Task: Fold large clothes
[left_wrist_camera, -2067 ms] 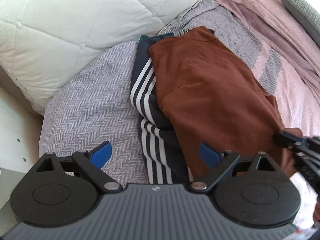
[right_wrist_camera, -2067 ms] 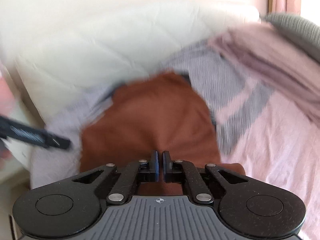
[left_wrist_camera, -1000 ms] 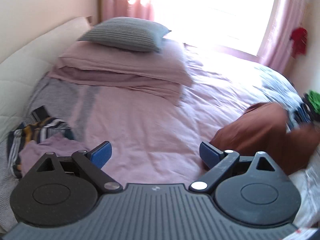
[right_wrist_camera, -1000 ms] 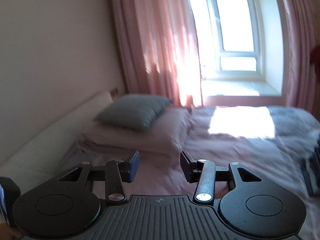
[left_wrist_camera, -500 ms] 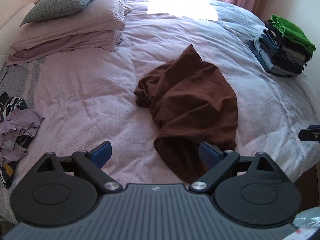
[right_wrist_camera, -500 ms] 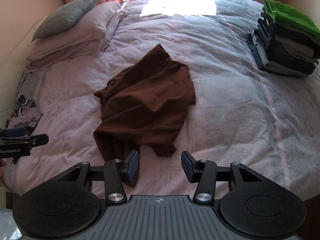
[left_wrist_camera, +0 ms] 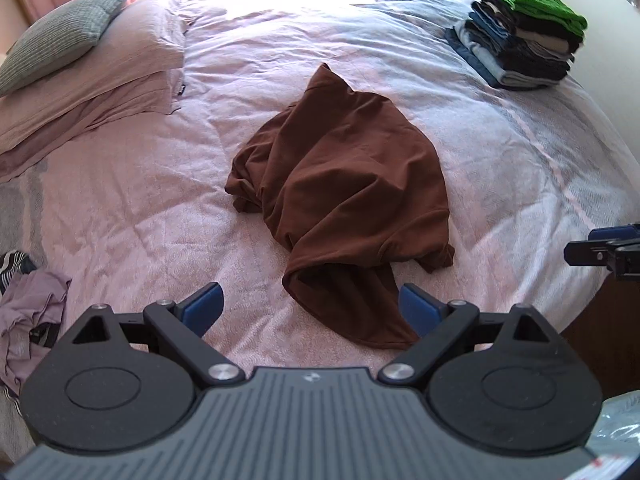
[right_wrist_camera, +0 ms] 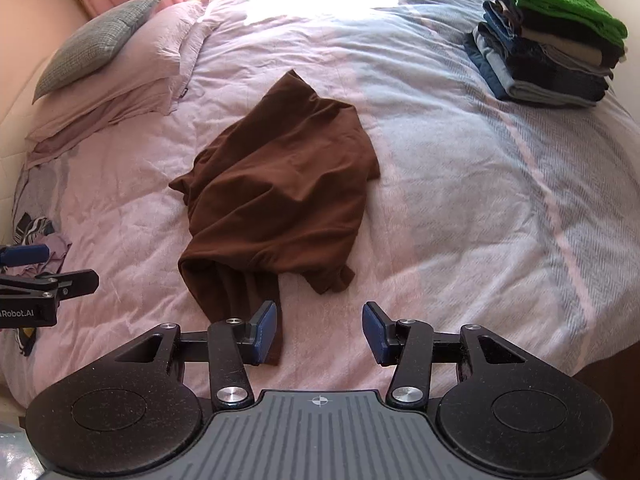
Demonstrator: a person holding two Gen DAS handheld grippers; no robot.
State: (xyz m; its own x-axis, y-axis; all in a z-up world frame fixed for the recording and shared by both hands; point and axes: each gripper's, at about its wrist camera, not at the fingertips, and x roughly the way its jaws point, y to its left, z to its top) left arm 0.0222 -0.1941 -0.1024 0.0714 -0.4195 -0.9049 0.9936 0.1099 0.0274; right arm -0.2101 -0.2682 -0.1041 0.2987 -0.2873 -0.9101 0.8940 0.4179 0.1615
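Note:
A brown garment (left_wrist_camera: 344, 196) (right_wrist_camera: 280, 196) lies crumpled in the middle of the pink bed (left_wrist_camera: 132, 208) (right_wrist_camera: 460, 208), one end trailing toward the near edge. My left gripper (left_wrist_camera: 310, 310) hovers open above that near end, touching nothing; its side shows at the left of the right wrist view (right_wrist_camera: 44, 272). My right gripper (right_wrist_camera: 319, 332) is open too, just right of the trailing end, nothing between its fingers. Its tip shows at the right edge of the left wrist view (left_wrist_camera: 608, 246).
A stack of folded clothes (left_wrist_camera: 520, 30) (right_wrist_camera: 548, 40) topped by green cloth sits at the bed's far right. Pillows (left_wrist_camera: 80, 60) (right_wrist_camera: 108, 52) lie at the far left. Unfolded lilac and striped clothes (left_wrist_camera: 28, 312) (right_wrist_camera: 40, 240) are piled at the left edge.
The brown garment went from the pile by the headboard to the bed's middle; my right gripper was shut on it and has opened. Both grippers now hover slightly closer over it.

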